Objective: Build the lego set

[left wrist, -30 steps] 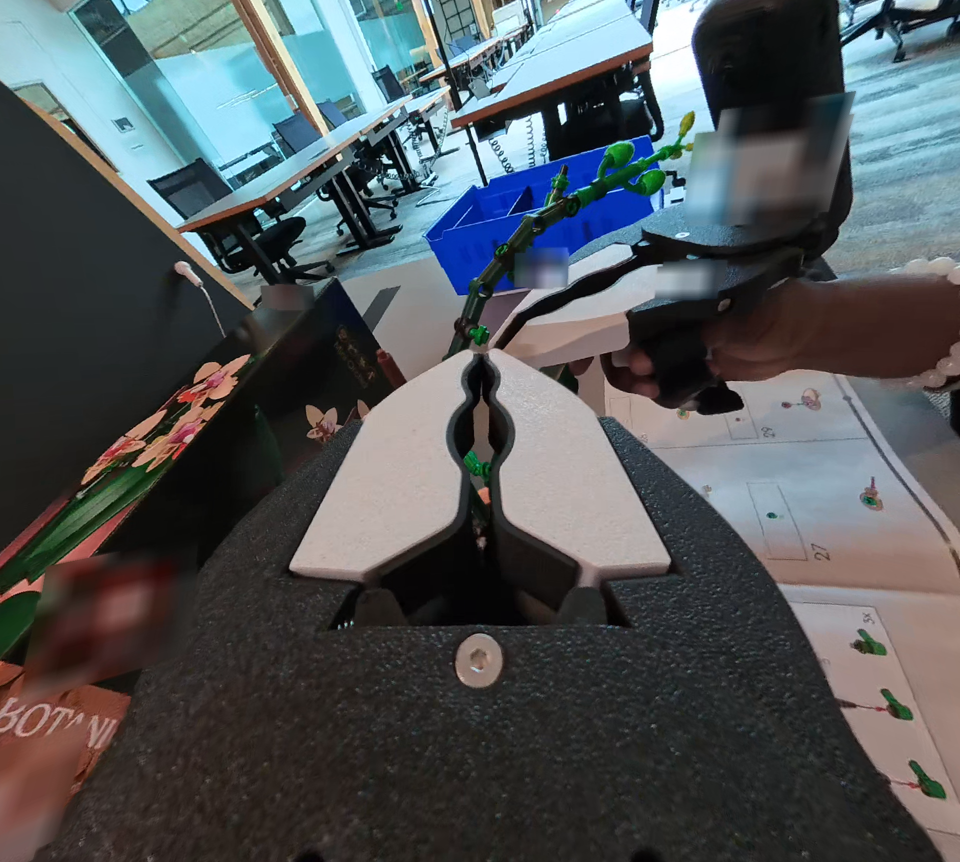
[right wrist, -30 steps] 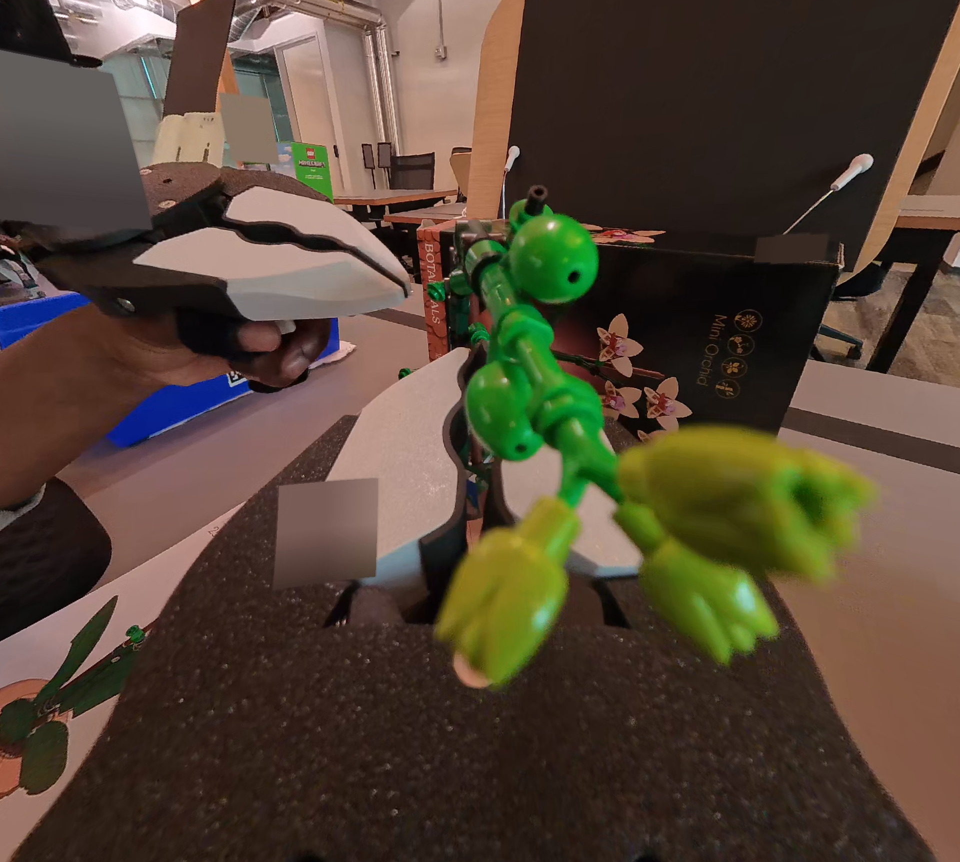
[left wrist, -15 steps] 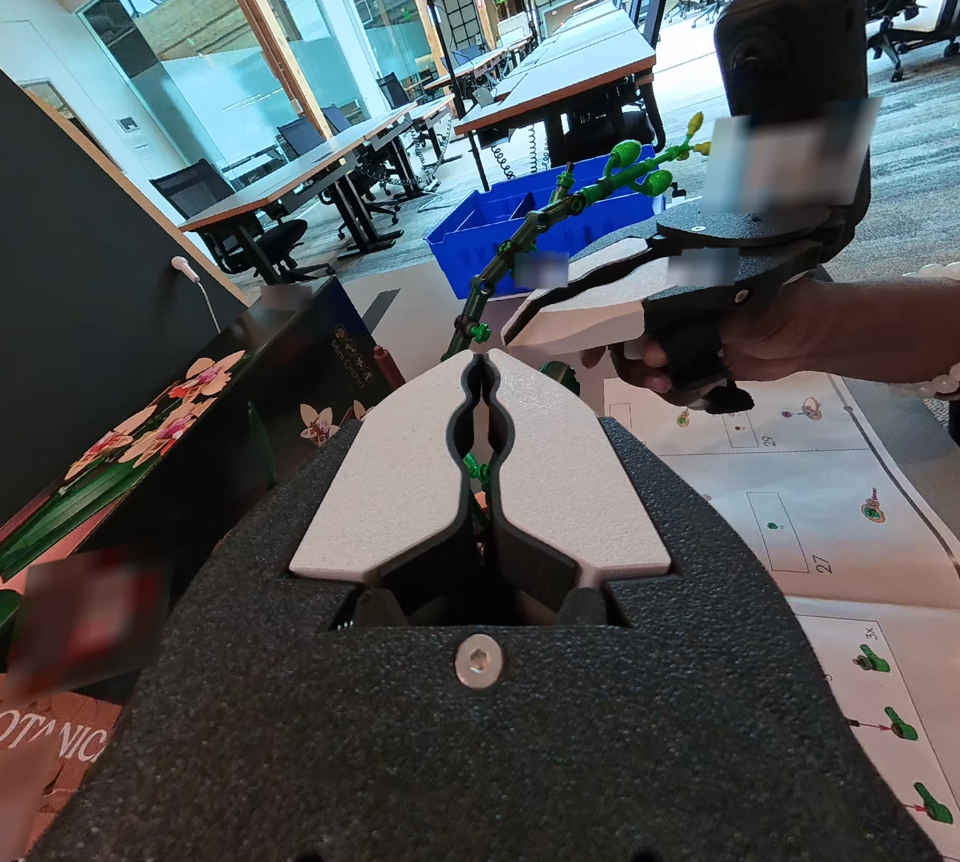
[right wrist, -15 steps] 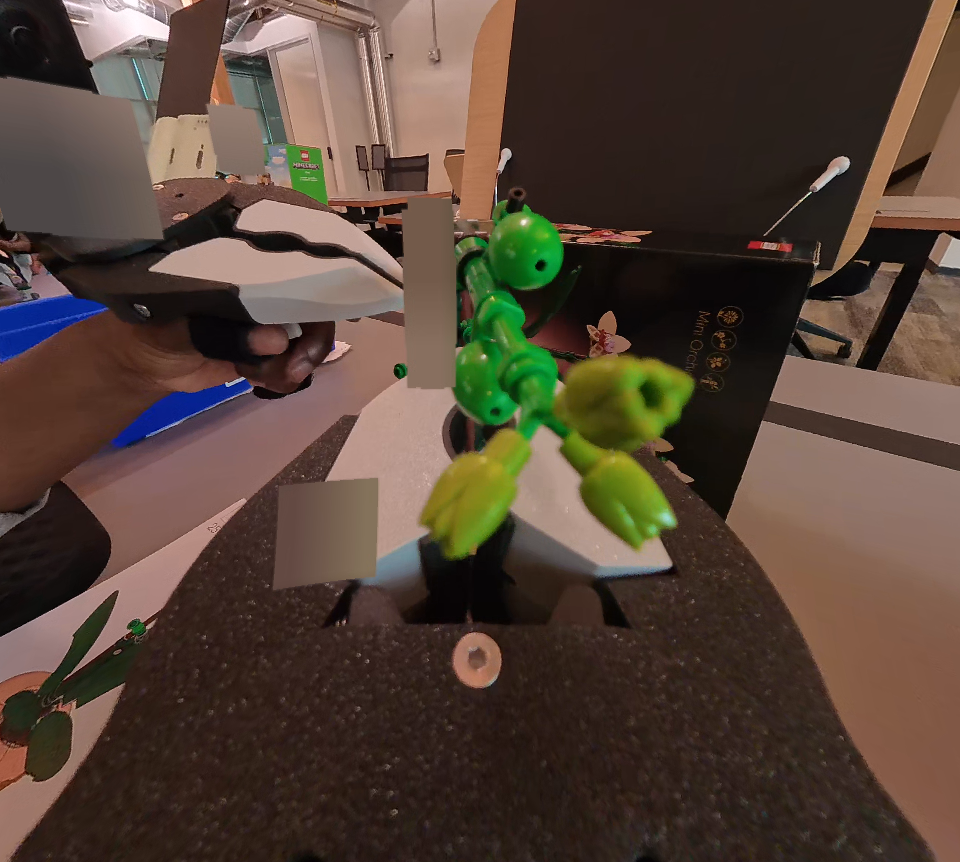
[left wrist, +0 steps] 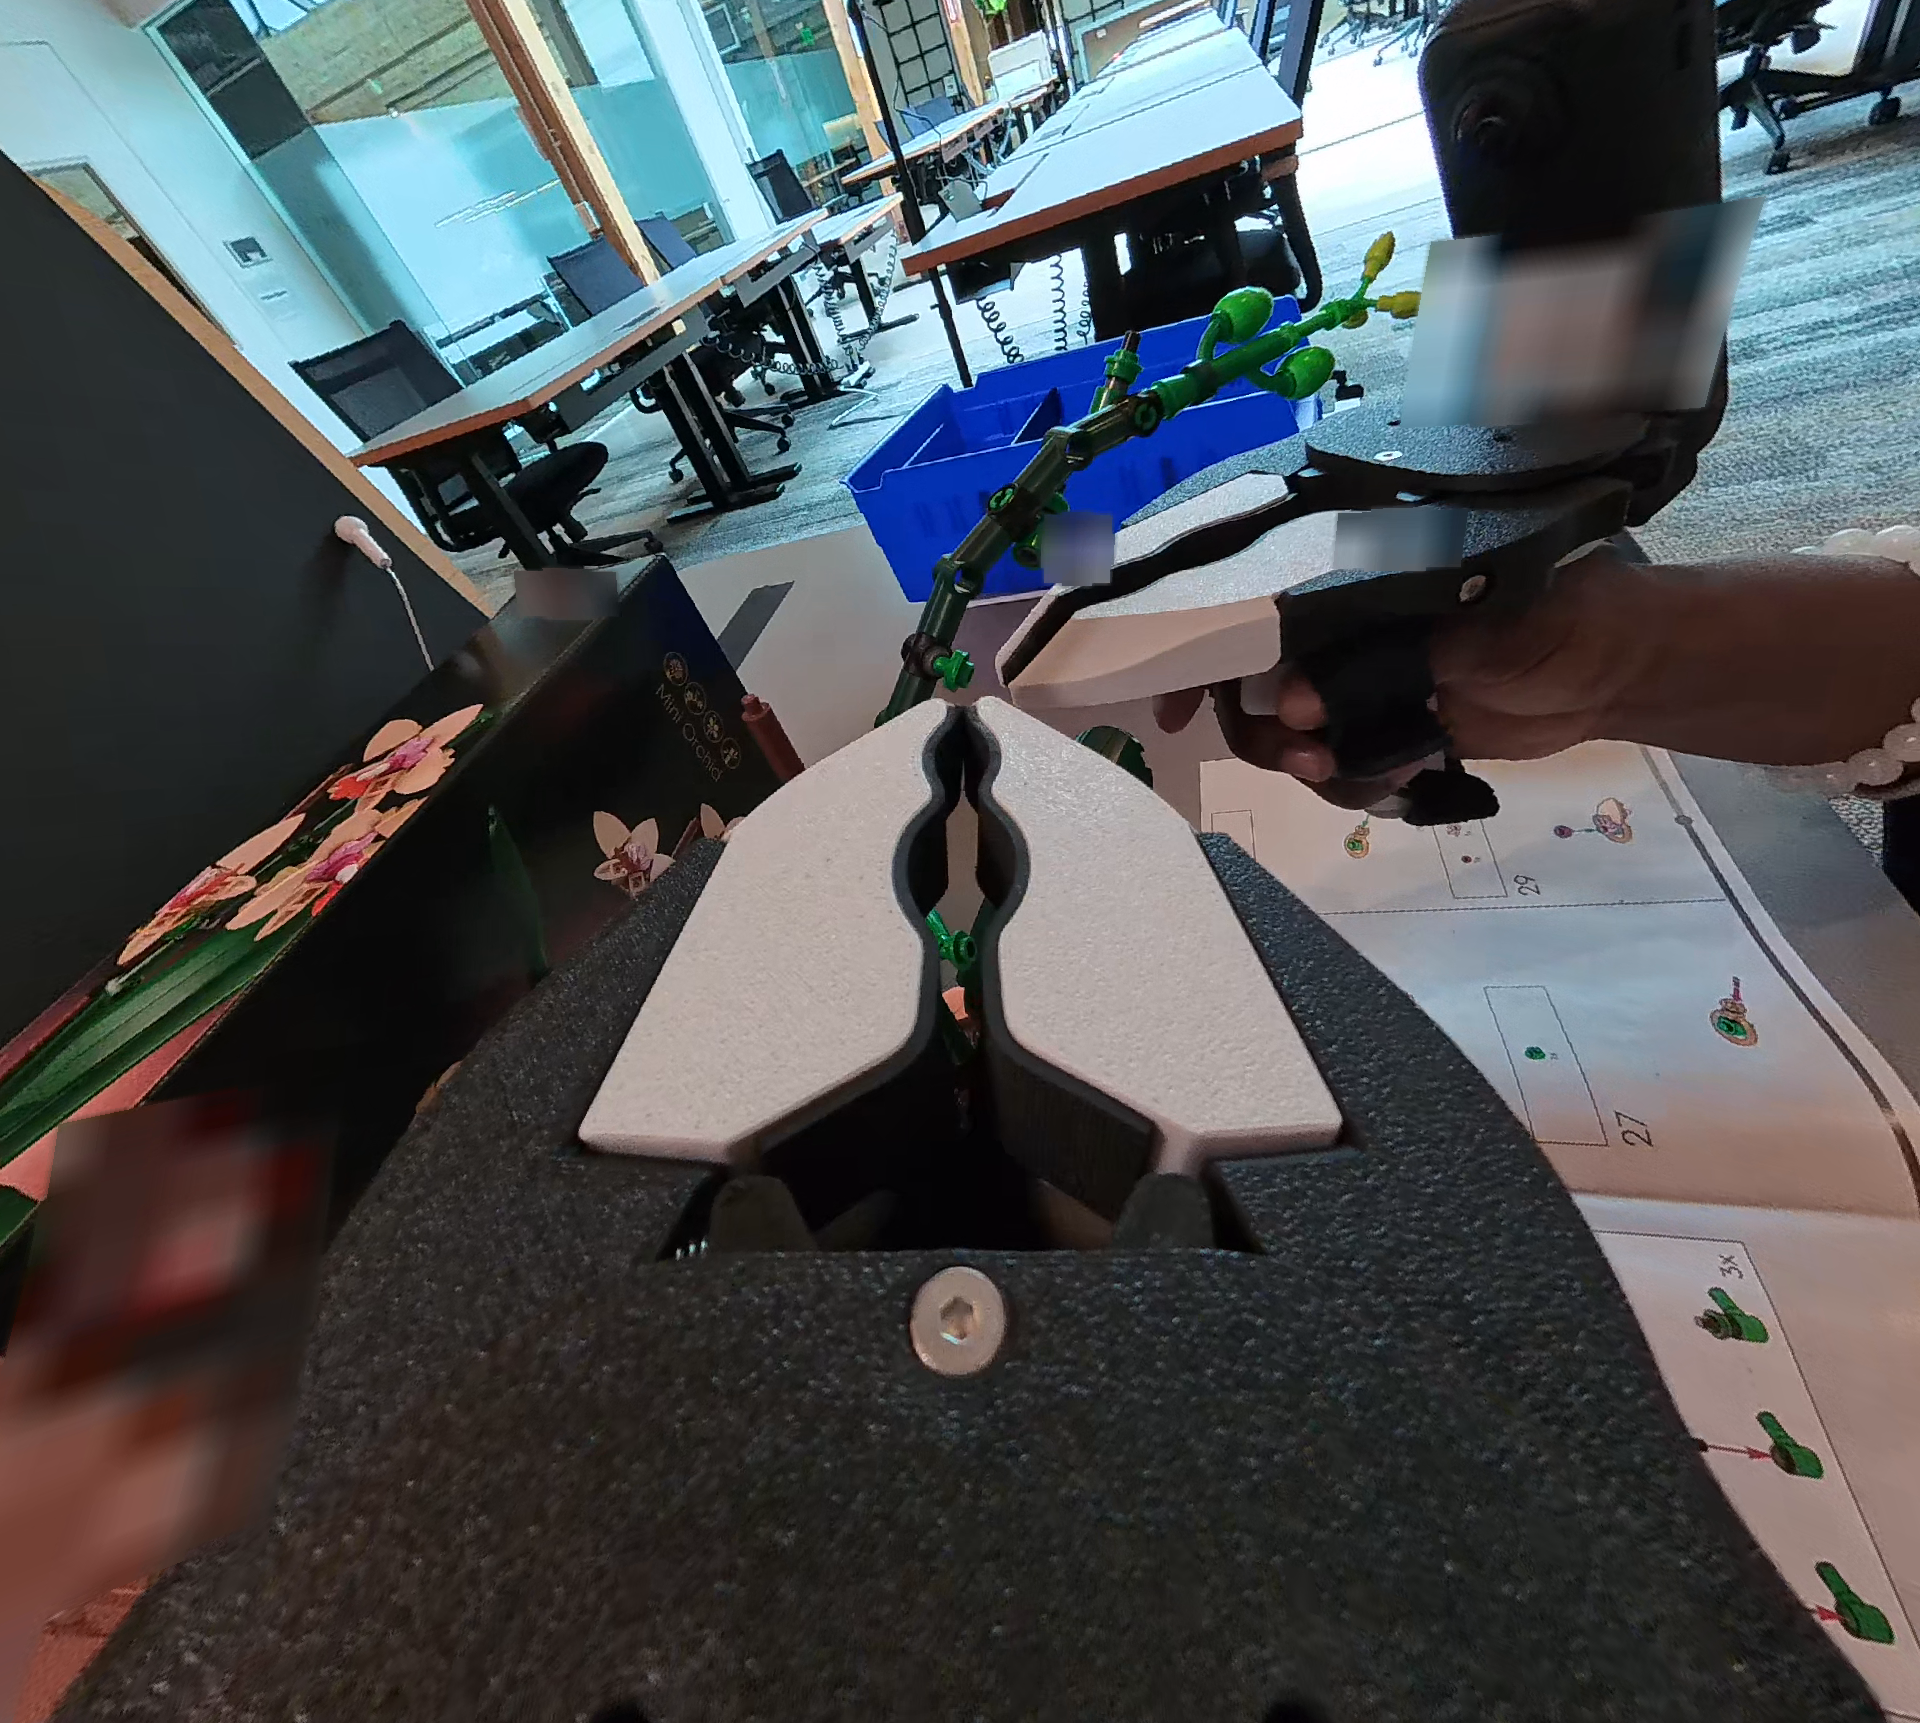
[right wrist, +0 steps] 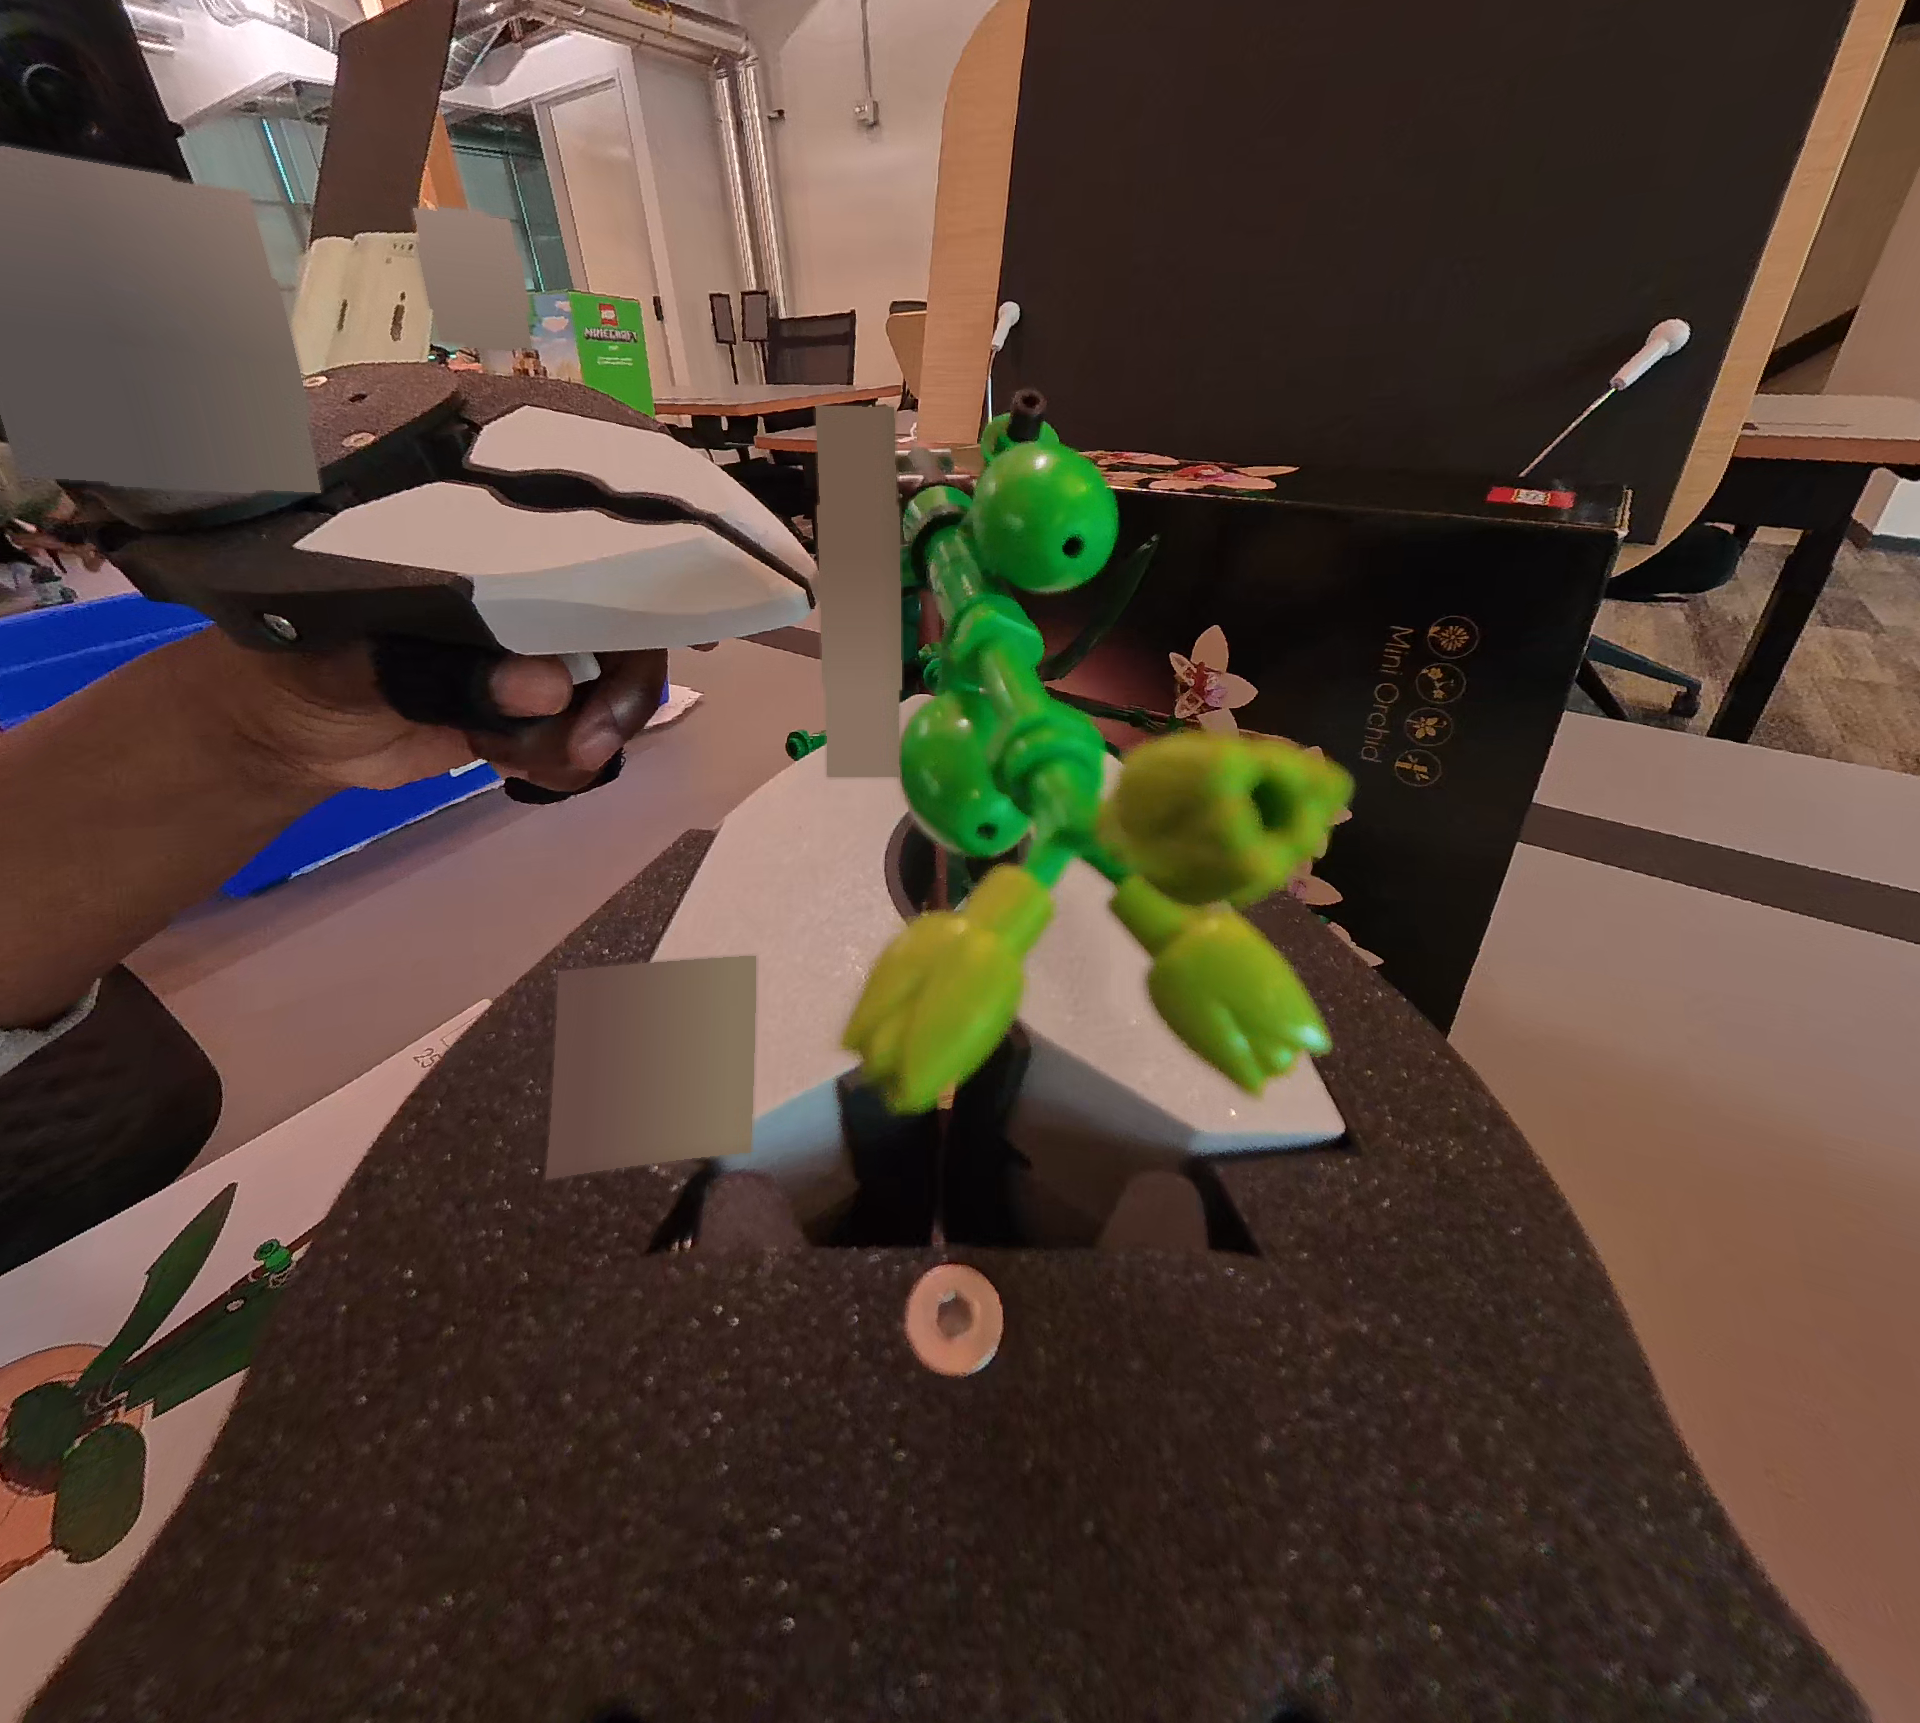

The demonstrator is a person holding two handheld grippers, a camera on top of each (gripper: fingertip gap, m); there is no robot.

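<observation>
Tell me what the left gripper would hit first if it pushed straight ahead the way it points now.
Probably the right gripper: its white fingertips sit just beyond the left gripper, slightly to its right, with the green stem arching up just ahead. Depth is unclear, so it might instead slip past toward the blue bin.

The green stem (right wrist: 997,686) has swung away from the right hand-held gripper's (right wrist: 925,852) camera, its buds smaller.

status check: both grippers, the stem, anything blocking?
Left gripper shut low on green stem. Right gripper shut, beside the stem; grip unclear. Set box close behind; nothing blocking.
</observation>
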